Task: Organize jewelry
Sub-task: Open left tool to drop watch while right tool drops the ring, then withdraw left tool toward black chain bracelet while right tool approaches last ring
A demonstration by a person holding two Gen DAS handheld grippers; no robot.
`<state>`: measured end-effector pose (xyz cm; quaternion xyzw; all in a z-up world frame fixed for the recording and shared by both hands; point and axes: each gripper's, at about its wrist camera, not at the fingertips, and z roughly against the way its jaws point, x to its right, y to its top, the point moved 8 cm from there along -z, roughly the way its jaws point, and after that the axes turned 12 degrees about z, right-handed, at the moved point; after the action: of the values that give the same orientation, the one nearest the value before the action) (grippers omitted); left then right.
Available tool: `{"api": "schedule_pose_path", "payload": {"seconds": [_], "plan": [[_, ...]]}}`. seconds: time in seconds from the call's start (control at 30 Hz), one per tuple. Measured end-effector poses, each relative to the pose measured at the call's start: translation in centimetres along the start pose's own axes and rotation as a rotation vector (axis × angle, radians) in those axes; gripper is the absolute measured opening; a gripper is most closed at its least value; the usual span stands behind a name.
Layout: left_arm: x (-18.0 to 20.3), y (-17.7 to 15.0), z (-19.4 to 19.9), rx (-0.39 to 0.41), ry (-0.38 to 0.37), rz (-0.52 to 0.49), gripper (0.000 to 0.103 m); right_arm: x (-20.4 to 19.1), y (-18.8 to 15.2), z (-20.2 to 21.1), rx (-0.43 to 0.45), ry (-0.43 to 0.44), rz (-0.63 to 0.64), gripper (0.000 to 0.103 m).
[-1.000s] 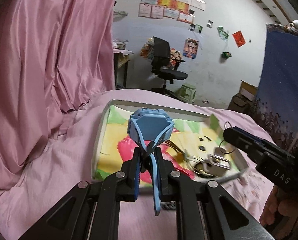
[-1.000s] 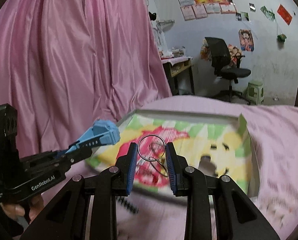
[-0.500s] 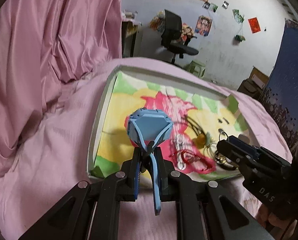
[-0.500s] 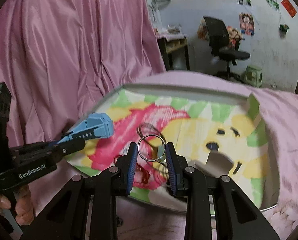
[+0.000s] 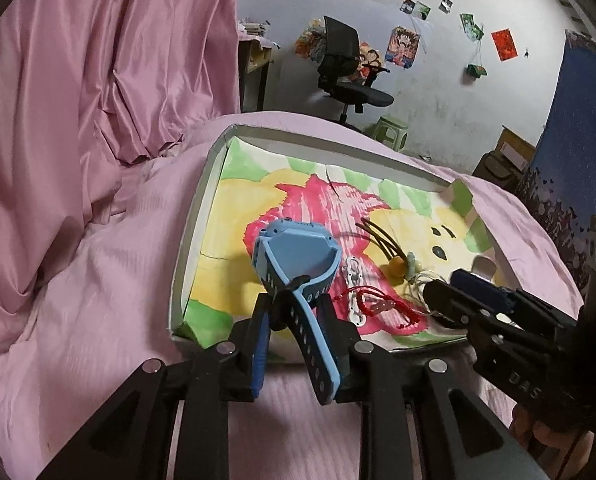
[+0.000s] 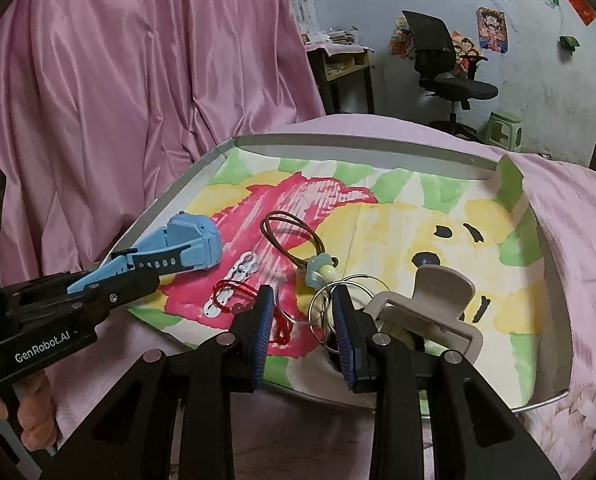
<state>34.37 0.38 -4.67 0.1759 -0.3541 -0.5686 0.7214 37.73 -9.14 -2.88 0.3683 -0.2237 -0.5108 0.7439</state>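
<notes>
On the pink bedspread (image 6: 577, 208), a shallow tray (image 6: 337, 142) with a painted paper liner is the drop zone; everything is going into it.

Left side first: left gripper (image 5: 294, 320) points down at the near-left corner of tray, blue watch (image 5: 294, 256) case resting on the liner. Jaws have just been opening; strap still sits between them but the pads look backed off, with a gap on the left side, so I read it as released, not clamped. Placement makes sense: the bulky item gets the free corner, clear of the small stuff.

Middle of tray: white chain link piece (image 5: 353, 280), red cord bracelet (image 5: 373, 304), brown cord loop with yellow-green beads (image 6: 317, 268), all loosely clustered, some touching.

Right: right gripper (image 6: 303, 320) is angled down over the tray's near edge, jaws have just been opening too. Wire hoops (image 6: 337, 300) lie on the liner between them, against the right pad only, so let go. Beige hair claw (image 6: 429, 308) sits just beside on the right.

Both handles are held from below by a hand (image 6: 30, 420), low and tilted forward.
</notes>
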Motion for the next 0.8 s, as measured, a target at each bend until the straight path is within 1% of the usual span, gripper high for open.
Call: {"api": "schedule_pose_path", "payload": {"seconds": [0.07,0.13,0.17,0.23,0.27,0.37,0.4,0.43,0.47,0.5,0.53,0.57,0.6,0.67,0.73,0.8], "plan": [[-0.1,0.1,0.6,0.016,-0.01,0.01,0.027,0.1,0.2,1.0,0.03,-0.008,0.002,0.047],[-0.2,0.1,1.2,0.036,-0.016,0.018,0.037,0.2,0.3,1.8,0.049,-0.019,0.004,0.047],[-0.2,0.2,1.7,0.054,-0.022,0.022,0.041,0.3,0.4,2.4,0.063,-0.032,0.005,0.047],[-0.2,0.3,2.7,0.095,-0.029,0.025,0.058,0.6,0.6,3.4,0.086,-0.049,0.007,0.048],[-0.2,0.4,3.4,0.12,-0.029,0.023,0.059,0.7,0.6,4.1,0.1,-0.059,0.009,0.049],[0.1,0.4,5.0,0.169,-0.034,0.007,0.06,0.9,0.9,6.1,0.15,-0.089,0.014,0.06],[0.3,0.3,5.7,0.187,-0.036,0.0,0.063,1.1,0.9,7.1,0.173,-0.102,0.016,0.063],[0.5,0.2,6.3,0.203,-0.042,-0.007,0.069,1.1,0.8,7.8,0.188,-0.111,0.016,0.066],[0.6,0.2,6.8,0.217,-0.048,-0.01,0.072,1.1,0.7,8.6,0.207,-0.121,0.015,0.067],[0.8,0.0,7.5,0.238,-0.054,-0.014,0.078,1.2,0.5,9.4,0.224,-0.127,0.014,0.071],[1.0,-0.1,8.2,0.261,-0.059,-0.019,0.079,1.3,0.5,9.9,0.237,-0.132,0.011,0.075],[1.2,-0.3,8.8,0.279,-0.062,-0.026,0.079,1.4,0.3,10.8,0.256,-0.141,0.008,0.078],[1.4,-0.5,9.3,0.289,-0.065,-0.035,0.08,1.4,0.0,11.4,0.27,-0.149,0.006,0.081],[1.8,-1.1,10.1,0.306,-0.072,-0.054,0.083,1.5,-0.4,12.6,0.294,-0.162,0.001,0.085],[2.1,-1.6,10.8,0.323,-0.073,-0.067,0.093,1.5,-0.9,13.4,0.311,-0.173,-0.002,0.094],[2.5,-2.1,11.4,0.347,-0.078,-0.077,0.094,1.6,-1.4,14.1,0.324,-0.186,-0.005,0.095]]}}
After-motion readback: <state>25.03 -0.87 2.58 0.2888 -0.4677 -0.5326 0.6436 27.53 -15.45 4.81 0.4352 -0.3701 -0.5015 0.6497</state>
